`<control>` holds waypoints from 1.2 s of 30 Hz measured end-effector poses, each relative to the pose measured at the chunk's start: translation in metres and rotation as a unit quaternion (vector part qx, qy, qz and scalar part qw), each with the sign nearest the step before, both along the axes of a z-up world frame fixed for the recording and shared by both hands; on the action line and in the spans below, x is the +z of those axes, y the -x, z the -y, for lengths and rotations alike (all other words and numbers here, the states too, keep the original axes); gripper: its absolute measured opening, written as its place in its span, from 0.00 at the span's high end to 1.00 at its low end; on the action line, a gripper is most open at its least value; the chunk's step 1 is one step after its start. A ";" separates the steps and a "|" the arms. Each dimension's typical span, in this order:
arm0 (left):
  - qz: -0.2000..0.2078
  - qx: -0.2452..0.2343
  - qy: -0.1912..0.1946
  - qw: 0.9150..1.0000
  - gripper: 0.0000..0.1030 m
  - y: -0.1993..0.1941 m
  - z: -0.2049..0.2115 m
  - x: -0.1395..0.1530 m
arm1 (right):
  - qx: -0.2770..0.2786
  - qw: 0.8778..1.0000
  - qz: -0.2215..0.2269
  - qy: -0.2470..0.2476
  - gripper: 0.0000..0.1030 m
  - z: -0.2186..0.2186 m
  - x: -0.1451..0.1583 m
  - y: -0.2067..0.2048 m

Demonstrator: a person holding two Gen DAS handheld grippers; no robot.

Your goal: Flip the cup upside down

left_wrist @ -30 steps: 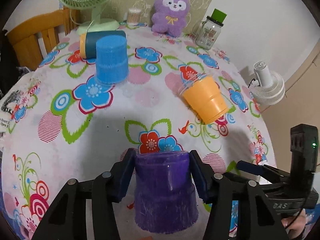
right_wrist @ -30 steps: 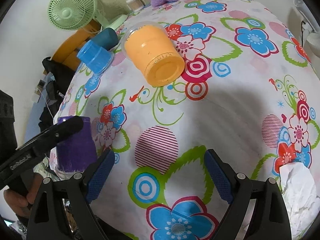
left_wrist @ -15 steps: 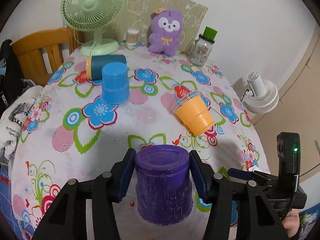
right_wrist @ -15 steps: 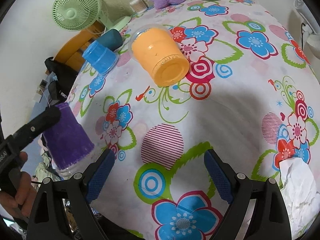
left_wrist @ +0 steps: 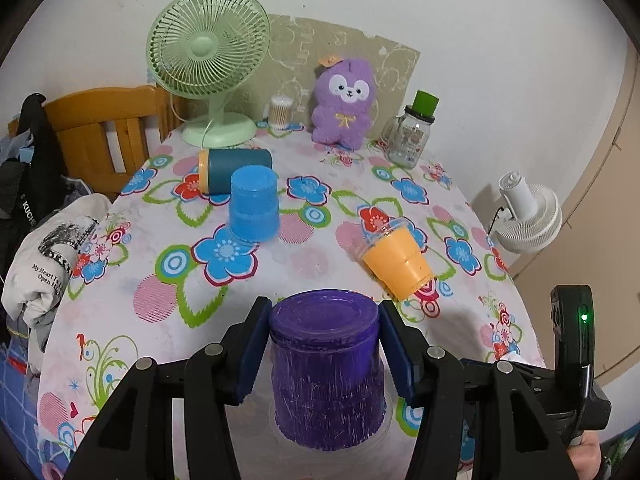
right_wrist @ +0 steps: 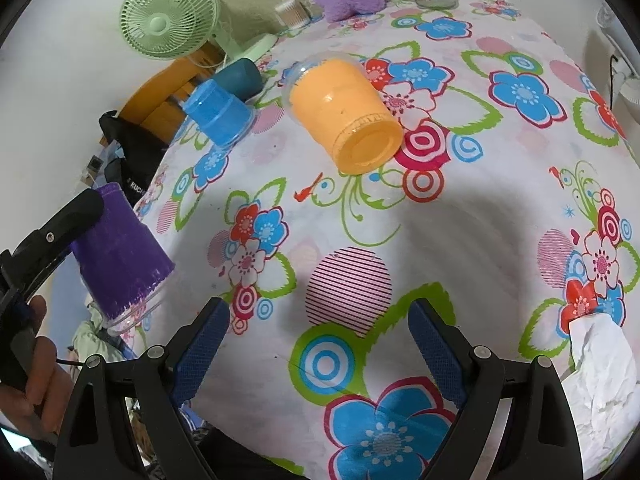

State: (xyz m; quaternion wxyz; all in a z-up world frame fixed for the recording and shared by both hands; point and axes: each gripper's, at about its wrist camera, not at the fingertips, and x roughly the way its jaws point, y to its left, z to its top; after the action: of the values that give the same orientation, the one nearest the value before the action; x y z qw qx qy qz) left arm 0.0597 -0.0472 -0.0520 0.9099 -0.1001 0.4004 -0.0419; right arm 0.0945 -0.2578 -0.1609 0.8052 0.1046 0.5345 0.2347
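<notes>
My left gripper is shut on a purple cup, held upside down with its base on top and lifted above the near table edge. In the right wrist view the purple cup hangs tilted at the left, off the table. An orange cup lies on its side mid-table; it also shows in the right wrist view. A blue cup stands upside down further back. My right gripper is open and empty above the tablecloth.
A green fan, a teal tumbler on its side, a purple plush toy and a glass jar stand at the back. Crumpled tissue lies at the near right. A wooden chair with clothes is left.
My left gripper has lifted the purple cup up and back from the table, so more of the room shows. The right gripper has barely moved.
</notes>
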 end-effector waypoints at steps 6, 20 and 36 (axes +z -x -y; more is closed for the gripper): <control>0.024 0.007 -0.008 1.000 0.46 0.007 -0.001 0.005 | -0.007 0.998 0.062 -0.002 0.10 -0.005 0.025 0.010; 0.054 0.026 -0.007 0.998 0.46 0.017 -0.010 0.004 | 0.010 0.991 0.129 0.017 0.10 -0.025 0.045 0.025; 0.035 0.031 -0.005 0.999 0.46 0.011 -0.009 -0.019 | 0.004 0.993 0.114 0.016 0.10 -0.021 0.033 0.023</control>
State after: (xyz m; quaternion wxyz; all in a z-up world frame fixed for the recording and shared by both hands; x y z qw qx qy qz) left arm 0.0488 -0.0383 -0.0709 0.9247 -0.1061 0.3652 -0.0155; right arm 0.0714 -0.2364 -0.1279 0.8615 0.0627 0.4433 0.2396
